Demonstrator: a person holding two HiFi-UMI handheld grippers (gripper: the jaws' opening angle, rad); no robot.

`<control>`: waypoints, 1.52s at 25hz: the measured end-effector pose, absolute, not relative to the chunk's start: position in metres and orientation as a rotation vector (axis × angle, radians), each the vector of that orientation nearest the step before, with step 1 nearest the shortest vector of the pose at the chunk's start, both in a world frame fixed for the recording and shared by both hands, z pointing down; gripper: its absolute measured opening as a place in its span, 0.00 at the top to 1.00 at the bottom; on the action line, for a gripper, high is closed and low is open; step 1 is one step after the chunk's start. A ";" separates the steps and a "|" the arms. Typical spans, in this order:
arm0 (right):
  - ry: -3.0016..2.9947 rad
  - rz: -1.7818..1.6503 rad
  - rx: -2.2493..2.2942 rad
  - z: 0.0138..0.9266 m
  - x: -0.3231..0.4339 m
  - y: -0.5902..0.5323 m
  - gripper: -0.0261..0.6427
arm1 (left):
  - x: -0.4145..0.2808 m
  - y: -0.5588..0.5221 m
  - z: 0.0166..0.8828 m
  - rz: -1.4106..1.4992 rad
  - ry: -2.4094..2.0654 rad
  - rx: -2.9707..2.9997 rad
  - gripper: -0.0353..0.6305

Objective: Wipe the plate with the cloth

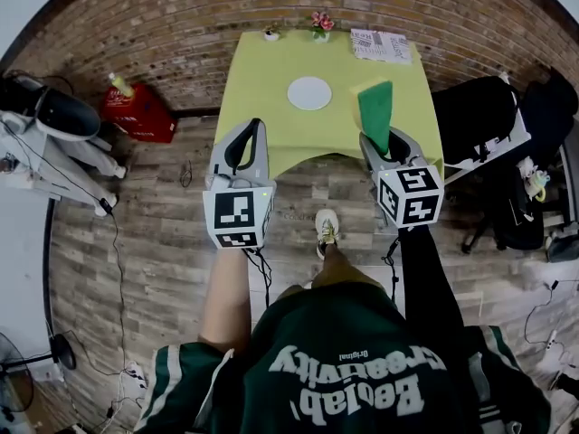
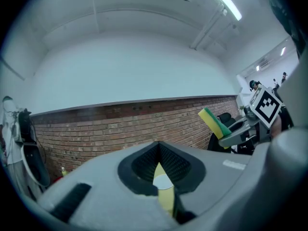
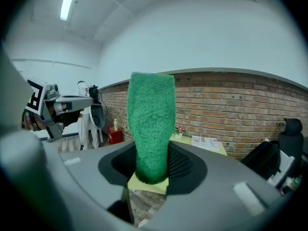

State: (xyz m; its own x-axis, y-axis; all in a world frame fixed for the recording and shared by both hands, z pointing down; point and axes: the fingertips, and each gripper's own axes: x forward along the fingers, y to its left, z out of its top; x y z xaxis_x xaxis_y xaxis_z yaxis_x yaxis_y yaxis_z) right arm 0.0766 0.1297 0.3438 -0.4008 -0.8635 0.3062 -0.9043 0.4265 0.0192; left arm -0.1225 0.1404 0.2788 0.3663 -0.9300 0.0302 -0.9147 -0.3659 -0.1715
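Observation:
A round white plate [image 1: 309,92] lies in the middle of the yellow-green table [image 1: 262,80], some way ahead of both grippers. My right gripper [image 1: 384,138] is shut on a sponge cloth [image 1: 374,111], green on one face and yellow on the other, which stands upright out of the jaws [image 3: 150,124]. It hangs over the floor just before the table's near right edge. My left gripper [image 1: 256,127] is shut with nothing in it, level with the table's near left corner. Through the slit between its jaws in the left gripper view I see the plate [image 2: 162,181].
Printed papers [image 1: 380,45], a small flower pot [image 1: 321,23] and a little white dish [image 1: 271,34] sit along the table's far edge by the brick wall. A red crate [image 1: 137,114] stands at the left, a black office chair [image 1: 479,116] at the right. Cables lie on the wooden floor.

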 end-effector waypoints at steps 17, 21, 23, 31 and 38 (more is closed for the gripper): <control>-2.442 0.245 1.482 0.363 0.069 -0.033 0.69 | -0.112 -0.010 0.290 -0.230 1.673 -2.470 0.94; -2.440 0.253 1.470 0.367 0.072 -0.078 0.69 | -0.111 -0.057 0.297 -0.268 1.700 -2.463 0.94; -2.437 0.260 1.462 0.370 0.074 -0.097 0.69 | -0.111 -0.078 0.301 -0.276 1.717 -2.458 0.94; -2.472 0.292 1.412 0.385 0.079 -0.155 0.68 | -0.110 -0.135 0.319 -0.327 1.809 -2.418 0.94; -2.504 0.293 1.344 0.389 0.068 -0.182 0.67 | -0.108 -0.158 0.325 -0.317 1.820 -2.424 0.94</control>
